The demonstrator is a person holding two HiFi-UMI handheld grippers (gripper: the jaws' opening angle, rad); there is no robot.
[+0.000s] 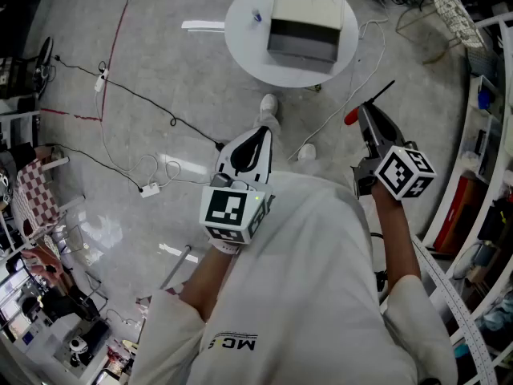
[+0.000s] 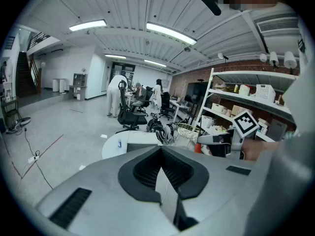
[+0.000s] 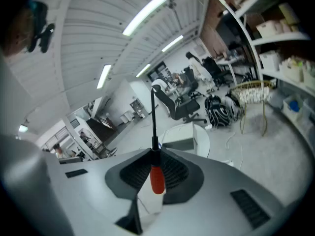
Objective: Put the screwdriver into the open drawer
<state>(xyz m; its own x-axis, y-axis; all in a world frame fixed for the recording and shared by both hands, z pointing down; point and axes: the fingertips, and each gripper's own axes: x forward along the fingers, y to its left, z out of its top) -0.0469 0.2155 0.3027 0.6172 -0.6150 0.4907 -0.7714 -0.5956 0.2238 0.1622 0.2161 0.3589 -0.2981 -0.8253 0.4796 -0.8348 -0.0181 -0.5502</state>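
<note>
The screwdriver (image 1: 351, 116) has a red handle and a thin black shaft that points up and away. My right gripper (image 1: 365, 112) is shut on it, held in the air at the right. In the right gripper view the red handle (image 3: 157, 180) sits between the jaws of the right gripper (image 3: 153, 154). A drawer unit (image 1: 306, 21) stands on a round white table (image 1: 240, 34) ahead, its grey drawer (image 1: 301, 42) pulled open towards me. The unit (image 3: 179, 139) also appears beyond the shaft. My left gripper (image 1: 258, 132) is shut and holds nothing; the left gripper (image 2: 161, 149) points towards the table (image 2: 118, 144).
Black and white cables and a power strip (image 1: 150, 189) lie on the grey floor at the left. Curved white shelving (image 1: 483, 135) with boxes runs along the right. A small blue item (image 1: 257, 14) rests on the table. The person's shoes (image 1: 269, 103) show below the table.
</note>
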